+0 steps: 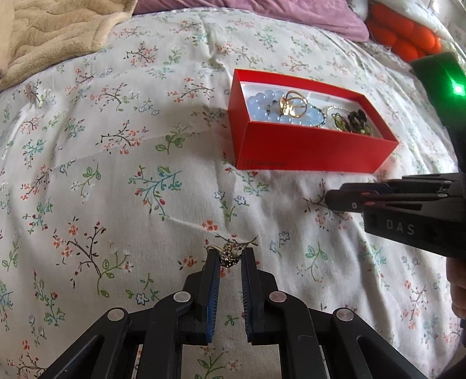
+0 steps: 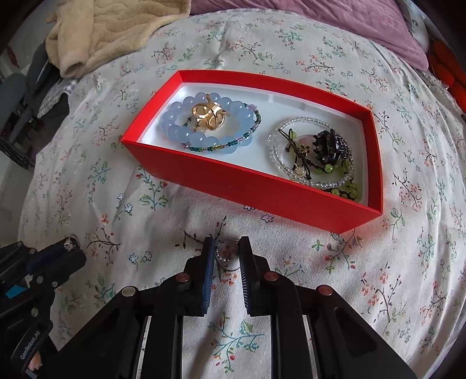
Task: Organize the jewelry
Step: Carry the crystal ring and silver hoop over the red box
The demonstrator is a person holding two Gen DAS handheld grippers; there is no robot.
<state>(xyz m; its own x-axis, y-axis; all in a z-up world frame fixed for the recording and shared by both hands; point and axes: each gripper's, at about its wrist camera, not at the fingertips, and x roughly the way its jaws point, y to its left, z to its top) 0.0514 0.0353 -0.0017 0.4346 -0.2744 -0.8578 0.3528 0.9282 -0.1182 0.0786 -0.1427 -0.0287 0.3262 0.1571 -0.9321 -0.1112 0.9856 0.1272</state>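
A red box [image 1: 314, 151] [image 2: 244, 186] lies on the floral bedspread. It holds a blue bead bracelet [image 2: 201, 128], a gold ring piece [image 2: 208, 115], a clear bead bracelet [image 2: 291, 172], a black hair claw [image 2: 330, 147] and green beads. My left gripper [image 1: 229, 256] is shut on a small rhinestone ring [image 1: 228, 255], just above the bedspread, near side of the box. My right gripper [image 2: 227, 252] is shut on a thin rhinestone ring [image 2: 225, 252], in front of the box. The right gripper also shows in the left wrist view [image 1: 346, 201], the left gripper in the right wrist view [image 2: 68, 245].
A beige fleece blanket [image 2: 116, 26] is heaped at the far left of the bed. A purple pillow [image 2: 349, 20] and an orange cushion [image 1: 402, 35] lie at the far right. The bed's left edge drops off to dark furniture [image 2: 17, 102].
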